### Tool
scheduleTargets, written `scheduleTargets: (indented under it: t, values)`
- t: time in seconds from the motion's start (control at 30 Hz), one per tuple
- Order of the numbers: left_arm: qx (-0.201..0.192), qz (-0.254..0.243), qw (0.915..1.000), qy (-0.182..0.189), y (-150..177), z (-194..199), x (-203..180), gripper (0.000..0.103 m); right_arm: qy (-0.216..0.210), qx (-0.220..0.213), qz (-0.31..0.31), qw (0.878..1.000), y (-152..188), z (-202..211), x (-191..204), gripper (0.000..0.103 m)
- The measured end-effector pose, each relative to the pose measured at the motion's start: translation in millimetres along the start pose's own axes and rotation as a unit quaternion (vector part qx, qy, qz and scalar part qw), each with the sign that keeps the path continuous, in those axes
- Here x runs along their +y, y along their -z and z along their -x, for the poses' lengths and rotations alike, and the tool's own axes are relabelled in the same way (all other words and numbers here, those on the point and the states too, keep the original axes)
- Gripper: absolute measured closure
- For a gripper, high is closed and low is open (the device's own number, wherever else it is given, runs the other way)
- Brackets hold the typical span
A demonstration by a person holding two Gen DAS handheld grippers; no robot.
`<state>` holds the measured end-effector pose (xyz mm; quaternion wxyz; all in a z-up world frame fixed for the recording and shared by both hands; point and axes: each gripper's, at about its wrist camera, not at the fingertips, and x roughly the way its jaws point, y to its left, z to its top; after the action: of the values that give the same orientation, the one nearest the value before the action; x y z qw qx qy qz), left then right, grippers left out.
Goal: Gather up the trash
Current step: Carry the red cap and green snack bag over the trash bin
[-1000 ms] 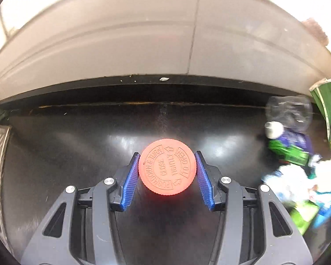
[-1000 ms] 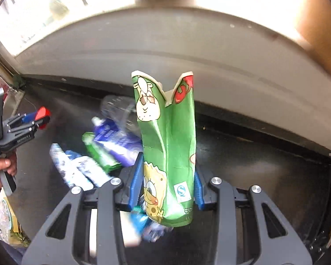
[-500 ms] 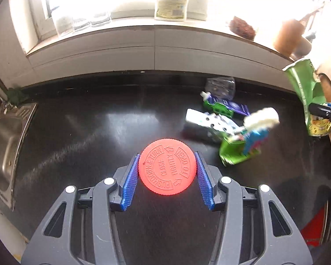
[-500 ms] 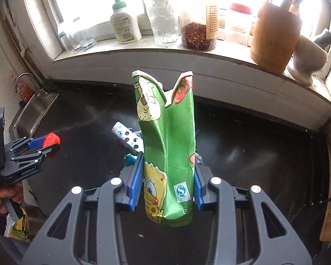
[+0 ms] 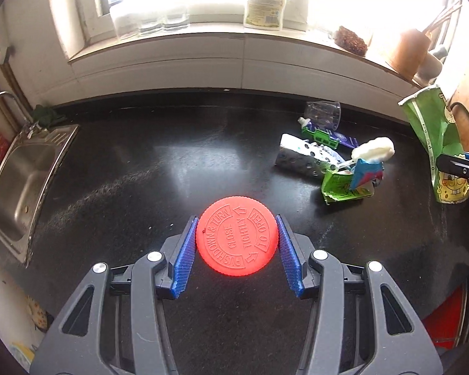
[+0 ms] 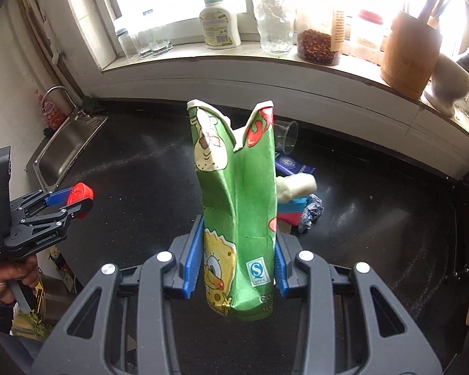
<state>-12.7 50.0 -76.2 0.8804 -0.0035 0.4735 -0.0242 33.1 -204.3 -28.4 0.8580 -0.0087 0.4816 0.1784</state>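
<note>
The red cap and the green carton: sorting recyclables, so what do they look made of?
Red cap: apparently moulded plastic, matte, with raised lettering and a ribbed edge. Green carton: probably coated paperboard, slightly glossy print, creased, with a torn white edge at its top.

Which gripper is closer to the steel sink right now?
Left. The left gripper, holding a red cap, hangs near the sink; the right gripper, holding a green wrapper, is farther across the counter.
</note>
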Motion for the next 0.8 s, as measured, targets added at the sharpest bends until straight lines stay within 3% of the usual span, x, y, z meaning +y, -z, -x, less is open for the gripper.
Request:
scheduleTargets:
  t: [0.17,0.4,0.57,0.8]
  values:
    - [-0.006,0.038,0.9989,-0.027,20,19,32,0.054,-0.035,0.007,0.039,0.999,-7,-10,46,0.064]
    - [-0.005,0.116,0.9885,-0.098,77,58,104,0.054,-0.120,0.035,0.136,0.983,-7,-39,164,0.064]
    - [0.003,0.192,0.9707,-0.144,136,89,160,0.054,-0.188,0.065,0.203,0.959,6,-56,260,0.064]
    - [0.025,0.295,0.9374,-0.183,234,116,219,0.054,-0.272,0.136,0.294,0.906,56,-84,391,0.064]
